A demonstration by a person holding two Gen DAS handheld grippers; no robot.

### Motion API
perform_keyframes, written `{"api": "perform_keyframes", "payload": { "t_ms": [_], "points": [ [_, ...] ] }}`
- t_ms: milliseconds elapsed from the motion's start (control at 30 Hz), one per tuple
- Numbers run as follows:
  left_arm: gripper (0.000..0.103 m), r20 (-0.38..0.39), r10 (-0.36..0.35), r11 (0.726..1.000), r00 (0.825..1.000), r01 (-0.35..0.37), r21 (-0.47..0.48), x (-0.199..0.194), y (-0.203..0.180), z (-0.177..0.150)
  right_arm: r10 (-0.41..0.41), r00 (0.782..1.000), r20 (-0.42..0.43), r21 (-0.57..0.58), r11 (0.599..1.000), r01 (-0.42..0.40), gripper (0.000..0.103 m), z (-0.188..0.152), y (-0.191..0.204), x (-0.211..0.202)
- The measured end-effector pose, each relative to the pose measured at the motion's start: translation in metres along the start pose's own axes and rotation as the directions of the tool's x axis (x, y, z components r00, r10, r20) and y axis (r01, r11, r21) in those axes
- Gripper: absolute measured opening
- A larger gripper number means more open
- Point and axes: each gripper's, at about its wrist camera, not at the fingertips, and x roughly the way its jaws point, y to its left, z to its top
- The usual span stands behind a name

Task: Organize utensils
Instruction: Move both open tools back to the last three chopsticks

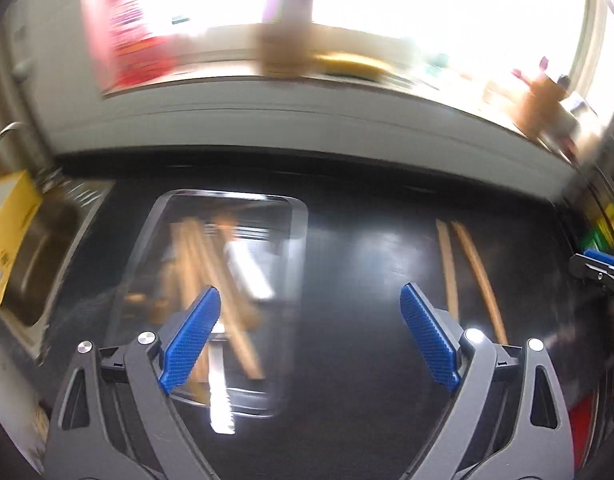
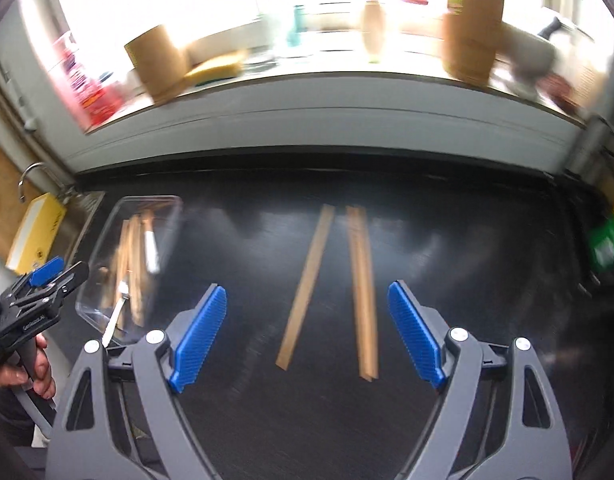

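Note:
A clear plastic tray (image 1: pixel 299 216) lies on the black counter and holds several wooden utensils (image 1: pixel 195 256) and a serrated knife (image 1: pixel 221 392). My left gripper (image 1: pixel 311 338) hangs open above the tray's near right edge, nothing between its blue pads. Two wooden sticks lie on the counter to the right of the tray: the left stick (image 2: pixel 307 284) and the right stick (image 2: pixel 361 288). My right gripper (image 2: pixel 307 334) is open above their near ends, holding nothing. In the right wrist view the tray (image 2: pixel 107 216) sits at the left, with the left gripper (image 2: pixel 47 276) beside it in a hand.
A steel sink (image 1: pixel 39 256) with a tap (image 1: pixel 3 136) and a yellow box (image 1: pixel 7 236) lies left of the tray. A windowsill behind the counter carries cardboard cups (image 2: pixel 159 64), a sponge (image 2: pixel 219 66) and bottles. Green and yellow packets (image 2: pixel 607 240) sit at the counter's right edge.

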Motion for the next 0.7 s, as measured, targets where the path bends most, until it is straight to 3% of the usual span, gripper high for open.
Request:
{"api": "perform_keyframes", "payload": {
  "t_ms": [133, 300, 700],
  "points": [
    [0.089, -0.024, -0.065, 0.995, 0.998, 0.067, 0.067, 0.007, -0.058, -0.009, -0.029, 1.0, -0.003, 0.047, 0.998, 0.029, 0.081, -0.028, -0.039, -0.019],
    [0.089, -0.039, -0.1, 0.987, 0.994, 0.104, 0.125, 0.008, -0.105, -0.02, -0.037, 0.999, 0.0, 0.066, 0.997, 0.037, 0.081, -0.046, -0.067, -0.033],
    [0.089, -0.051, -0.083, 0.978, 0.995, 0.091, 0.188, 0.034, -0.151, -0.018, -0.021, 1.0, 0.012, -0.002, 1.0, 0.021, 0.081, -0.031, -0.074, -0.023]
  ]
}}
